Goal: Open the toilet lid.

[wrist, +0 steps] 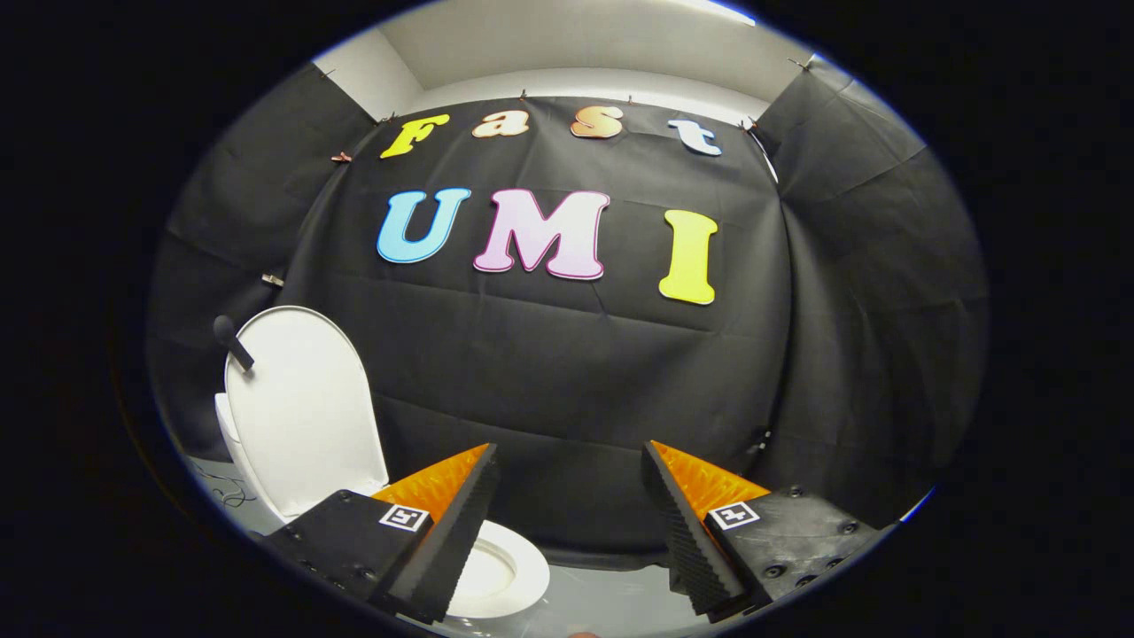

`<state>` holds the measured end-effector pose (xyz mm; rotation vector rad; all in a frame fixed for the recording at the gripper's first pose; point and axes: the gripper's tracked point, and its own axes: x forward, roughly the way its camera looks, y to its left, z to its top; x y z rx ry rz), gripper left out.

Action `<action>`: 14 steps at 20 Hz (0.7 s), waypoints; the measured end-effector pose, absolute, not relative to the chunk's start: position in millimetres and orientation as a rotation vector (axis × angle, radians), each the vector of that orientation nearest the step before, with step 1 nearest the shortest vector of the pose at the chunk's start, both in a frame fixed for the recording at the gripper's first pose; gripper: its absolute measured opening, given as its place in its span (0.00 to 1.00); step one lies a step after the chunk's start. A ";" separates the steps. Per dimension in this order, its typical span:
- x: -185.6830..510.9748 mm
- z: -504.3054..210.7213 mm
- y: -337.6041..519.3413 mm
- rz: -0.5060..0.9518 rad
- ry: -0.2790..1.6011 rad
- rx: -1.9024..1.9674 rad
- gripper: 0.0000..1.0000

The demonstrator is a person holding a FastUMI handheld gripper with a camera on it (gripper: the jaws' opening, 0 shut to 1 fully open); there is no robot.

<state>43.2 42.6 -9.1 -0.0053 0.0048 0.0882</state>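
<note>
The white toilet lid (297, 412) stands raised, nearly upright, beyond and to the left of my left finger. A short black handle (232, 341) sticks out from its upper left edge. Below it the white seat and bowl (505, 576) show just past the left finger, partly hidden by it. My gripper (567, 523) is open, its two black fingers with orange backs spread wide, and nothing lies between them. It is held off to the right of the toilet, apart from the lid.
Black cloth (576, 381) walls the booth behind and on both sides, close behind the lid. A grey glossy floor (611, 607) lies under the fingers. White wall and ceiling (567, 53) show above the cloth.
</note>
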 end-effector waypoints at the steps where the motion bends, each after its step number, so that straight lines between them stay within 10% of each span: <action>1: 43.7 -9.0 43.3 0.091 0.004 -0.010 0.99; 14: 43.3 -12.8 50.9 0.121 0.023 -0.013 0.99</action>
